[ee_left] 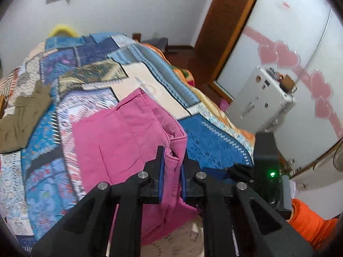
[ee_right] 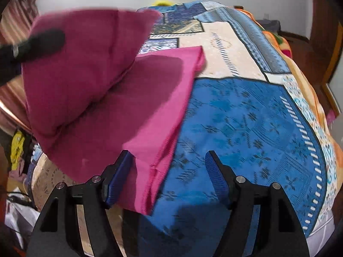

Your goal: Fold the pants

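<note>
Pink pants (ee_left: 128,139) lie partly folded on a patchwork bedspread (ee_left: 53,150). My left gripper (ee_left: 172,171) is shut on a bunched edge of the pants and lifts it off the bed. In the right wrist view the lifted pink fold (ee_right: 81,64) hangs at upper left, held by the other gripper's black finger (ee_right: 42,40), above the flat part of the pants (ee_right: 154,98). My right gripper (ee_right: 169,167) is open and empty; its left finger touches the near end of the flat pants, its right finger is over the blue bedspread (ee_right: 246,128).
An olive-brown garment (ee_left: 23,117) lies on the bed at left. A white box (ee_left: 261,94) and a frosted window with pink hearts (ee_left: 289,55) are at right. An orange blanket (ee_right: 278,38) runs along the bed's far right edge. Clutter (ee_right: 17,150) sits at lower left.
</note>
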The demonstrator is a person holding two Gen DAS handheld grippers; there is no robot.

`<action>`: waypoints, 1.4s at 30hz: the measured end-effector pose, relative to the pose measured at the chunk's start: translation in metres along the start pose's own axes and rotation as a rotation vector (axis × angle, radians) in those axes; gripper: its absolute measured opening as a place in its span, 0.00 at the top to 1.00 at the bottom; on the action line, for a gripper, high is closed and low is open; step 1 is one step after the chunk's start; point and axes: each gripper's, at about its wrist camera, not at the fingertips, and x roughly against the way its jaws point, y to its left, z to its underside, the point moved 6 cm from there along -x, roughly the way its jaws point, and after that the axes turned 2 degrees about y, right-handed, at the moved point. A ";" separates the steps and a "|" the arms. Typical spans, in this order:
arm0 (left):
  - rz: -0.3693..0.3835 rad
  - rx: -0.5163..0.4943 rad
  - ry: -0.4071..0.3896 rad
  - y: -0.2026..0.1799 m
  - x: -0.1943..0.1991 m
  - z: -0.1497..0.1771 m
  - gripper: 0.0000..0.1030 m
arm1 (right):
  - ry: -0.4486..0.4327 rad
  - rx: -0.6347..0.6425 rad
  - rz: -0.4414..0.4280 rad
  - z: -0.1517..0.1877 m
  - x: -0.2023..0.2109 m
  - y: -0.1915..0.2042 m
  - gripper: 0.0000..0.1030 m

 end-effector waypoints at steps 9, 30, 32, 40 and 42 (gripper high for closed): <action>0.035 -0.020 0.161 -0.011 -0.040 0.019 0.86 | -0.009 -0.006 0.054 0.007 0.012 -0.011 0.34; -0.300 -0.048 0.054 0.110 -0.026 -0.059 0.27 | -0.180 0.056 0.071 -0.052 0.053 -0.001 0.32; -0.317 -0.016 0.101 0.129 -0.047 -0.056 0.27 | -0.153 0.059 0.041 -0.049 0.041 0.006 0.32; -0.343 0.002 0.222 0.158 -0.110 -0.036 0.10 | -0.073 -0.008 0.065 -0.015 -0.012 -0.001 0.20; -0.378 -0.047 0.196 0.163 -0.115 -0.037 0.00 | -0.059 -0.032 0.038 -0.017 -0.011 -0.006 0.20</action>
